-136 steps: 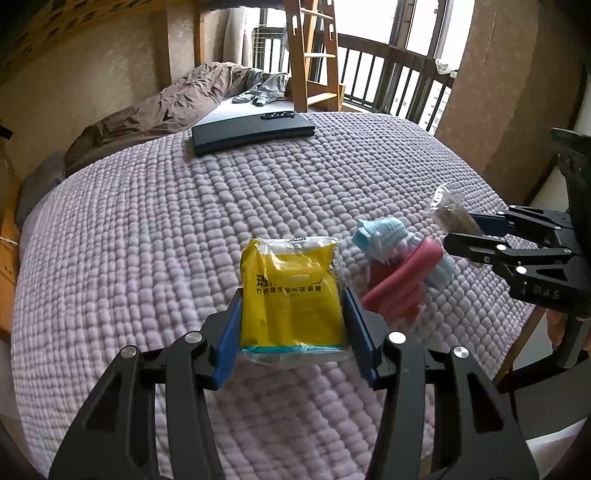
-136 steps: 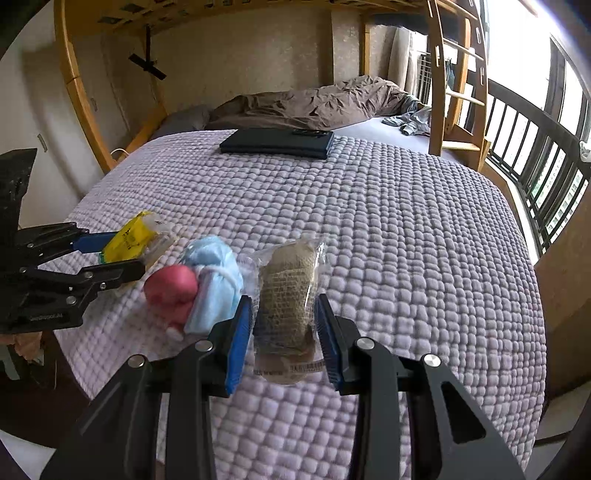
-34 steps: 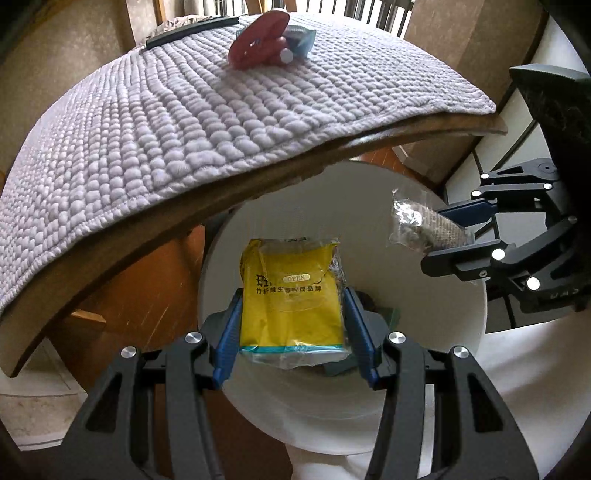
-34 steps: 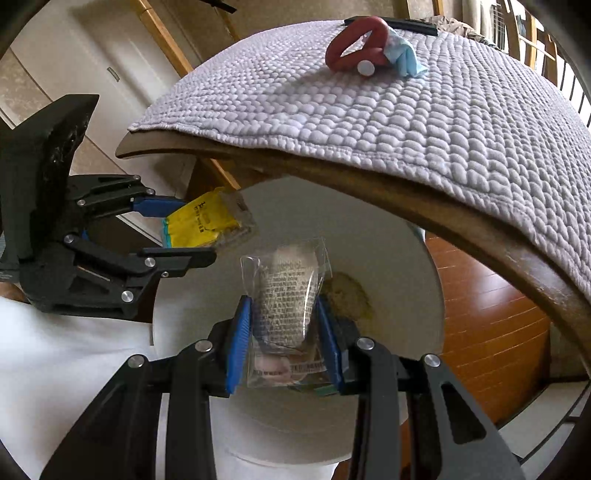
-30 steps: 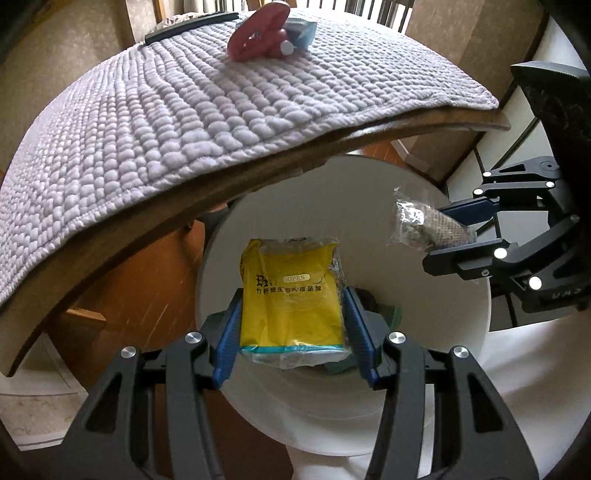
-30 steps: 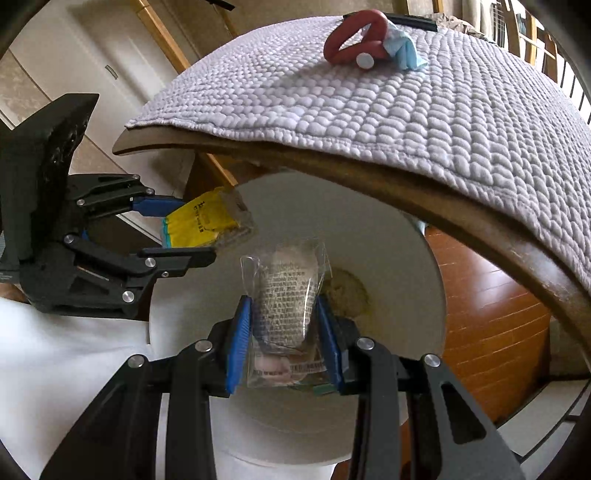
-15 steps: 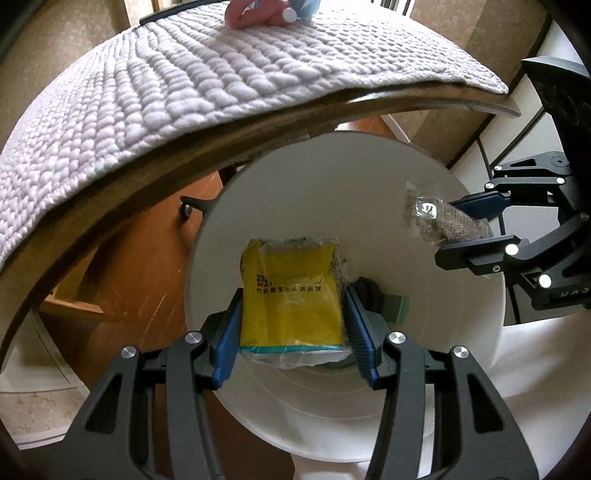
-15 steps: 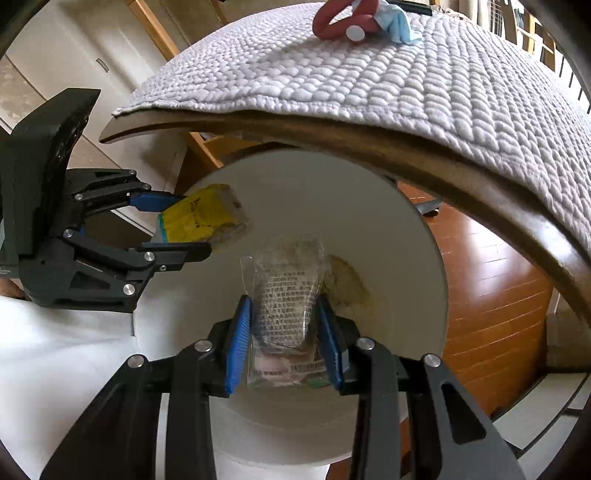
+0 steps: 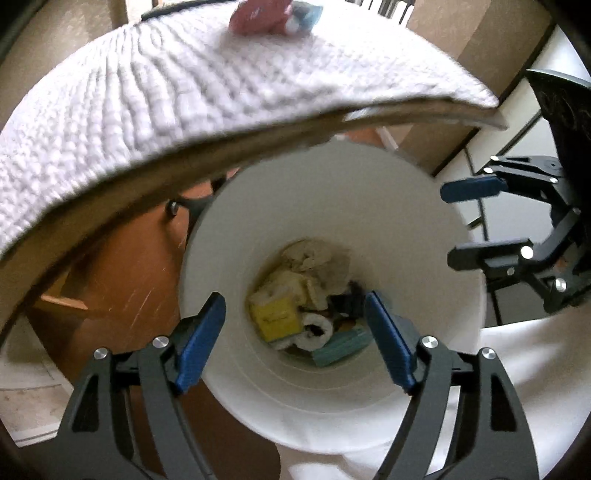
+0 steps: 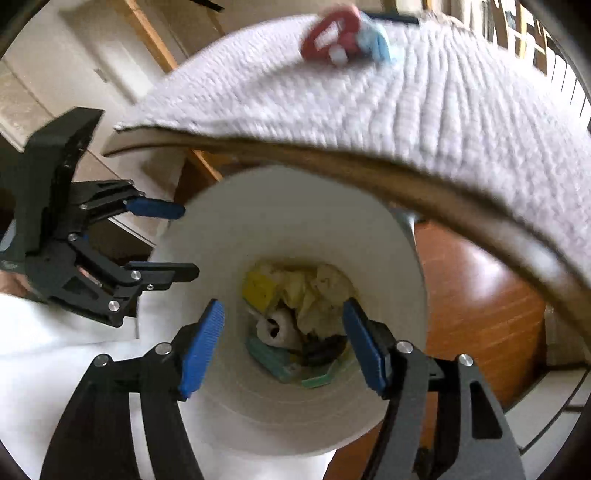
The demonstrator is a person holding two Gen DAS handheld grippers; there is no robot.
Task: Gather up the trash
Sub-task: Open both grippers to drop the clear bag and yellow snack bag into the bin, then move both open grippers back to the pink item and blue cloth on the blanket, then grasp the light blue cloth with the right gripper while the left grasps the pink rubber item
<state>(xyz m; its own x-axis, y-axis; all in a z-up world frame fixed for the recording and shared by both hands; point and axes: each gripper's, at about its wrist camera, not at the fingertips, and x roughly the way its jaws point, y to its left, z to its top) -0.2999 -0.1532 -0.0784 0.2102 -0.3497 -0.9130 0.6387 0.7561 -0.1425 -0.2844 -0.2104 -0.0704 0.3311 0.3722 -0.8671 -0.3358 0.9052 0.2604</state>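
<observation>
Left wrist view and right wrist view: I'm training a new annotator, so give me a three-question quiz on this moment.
1. True or false: the left tongs hold a yellow packet.
2. Where does the yellow packet lie? A) on the bed B) in the white bin C) on the floor
3. What red thing lies on the quilt?

Key: 1 false, the jaws are opening with nothing between them; 2 B; 3 the red item beside a blue one.

Daylight is filling both views, bright and soft, with no hard shadows. Motion blur is smearing the quilted bedcover (image 9: 155, 103) and the red and blue things (image 10: 343, 33) on it. The white bin wall (image 9: 332, 192) is glowing nearly overexposed. The fisheye lens is bending the edges, and dark corners are framing each view.
</observation>
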